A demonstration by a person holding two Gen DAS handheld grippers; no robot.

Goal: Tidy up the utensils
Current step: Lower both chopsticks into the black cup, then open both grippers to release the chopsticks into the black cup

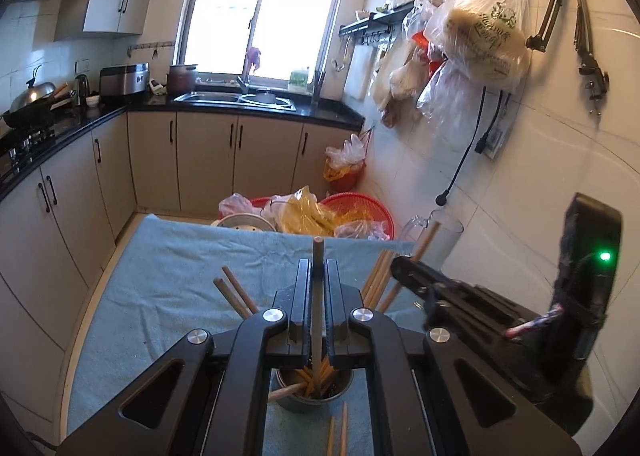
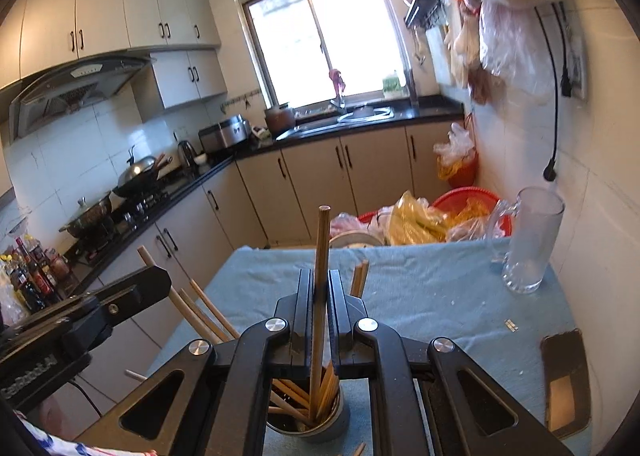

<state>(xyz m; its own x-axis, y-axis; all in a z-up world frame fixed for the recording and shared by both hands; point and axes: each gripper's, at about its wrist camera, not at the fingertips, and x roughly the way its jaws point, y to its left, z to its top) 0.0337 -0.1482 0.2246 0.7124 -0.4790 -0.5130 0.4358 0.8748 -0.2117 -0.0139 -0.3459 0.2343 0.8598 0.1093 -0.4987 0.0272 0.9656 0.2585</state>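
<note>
The left gripper (image 1: 318, 292) is clamped on a pale chopstick (image 1: 317, 256), its jaws closed on the shaft partway along, so that the upper end stands proud above the fingertips and the lower end drops into the metal holder (image 1: 314, 396) directly beneath. The right gripper (image 2: 320, 292) is likewise clenched on a darker chopstick (image 2: 322, 232), held near upright with its foot down among the bundle in the same metal holder (image 2: 308, 420).

Both sticks look light, stiff and smooth, probably wood or bamboo. A round shaft like this can roll or pivot between flat pads, so a hold near mid-length, square across the shaft, seems the safest grip. Neither is fragile, though a hard side load could tip the holder, which appears narrow and top-heavy with sticks.

Both grippers point forward and downward over the holder, close alongside each other, each visible at the edge of the other's view. A few loose chopsticks (image 1: 338, 432) lie on the blue cloth (image 1: 168, 272) just beyond the holder's base. Farther out to the right stands a glass mug (image 2: 528, 240), and a dark phone (image 2: 566, 380) lies nearer.
</note>
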